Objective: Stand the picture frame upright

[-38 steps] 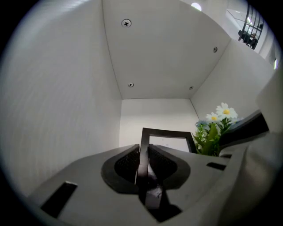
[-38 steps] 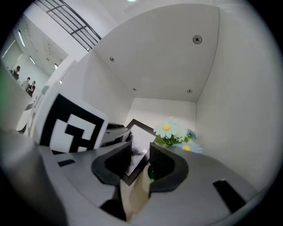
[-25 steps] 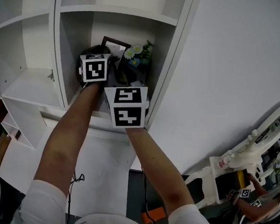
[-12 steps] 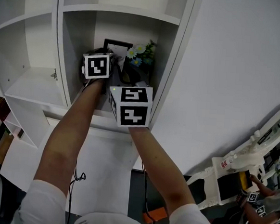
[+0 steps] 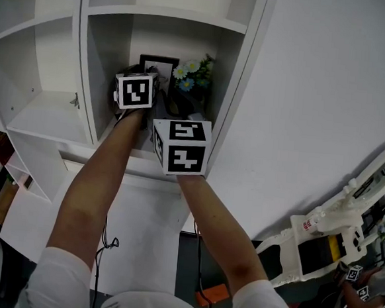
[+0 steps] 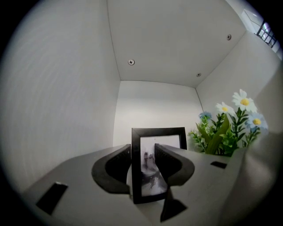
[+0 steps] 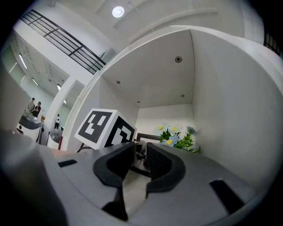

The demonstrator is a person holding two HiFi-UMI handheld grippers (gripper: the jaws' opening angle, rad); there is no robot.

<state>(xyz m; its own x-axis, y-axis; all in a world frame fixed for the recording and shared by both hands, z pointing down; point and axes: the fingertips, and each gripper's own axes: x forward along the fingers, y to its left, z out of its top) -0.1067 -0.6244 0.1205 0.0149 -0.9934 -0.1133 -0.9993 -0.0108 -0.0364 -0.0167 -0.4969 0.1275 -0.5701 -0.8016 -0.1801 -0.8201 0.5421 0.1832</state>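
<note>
Head view, shelving: white unit (image 5: pixel 86 75) of open compartments, seen from above.
Head view, picture frame: black-edged (image 5: pixel 161 66), standing upright at the back of the middle compartment, just left of the flowers (image 5: pixel 191 75).
Head view, left gripper: reaching (image 5: pixel 148 83) deep into that compartment, tips at the picture frame.
Head view, right gripper: lower and to the right (image 5: pixel 174 112), nearer the compartment's front edge.
Head view, forearms: two, bare, stretched side by side toward the compartment.
Left gripper view, jaws: just been opening, now slightly spread. Left bar of the picture frame stands in the gap, with slack showing between that bar and the right jaw. No pinch.
Left gripper view, picture frame: upright, taller than wide, face toward the camera, photo inside too blurred to read. White back wall (image 6: pixel 154 99) behind it.
Left gripper view, flowers: white and blue daisies with green leaves, to the right of the picture frame, near the right side wall.
Right gripper view, jaws: close together with a narrow gap. Something dark shows in the gap, too cluttered to name, and cannot tell whether it is pinched.
Right gripper view, beyond the jaws: marker cube (image 7: pixel 99 128) of the left gripper at left, dark top bar of the picture frame past the jaw tips, flowers at the back right.
Right gripper view, far left: small figures of people (image 7: pixel 33 106) outside the shelving.
</note>
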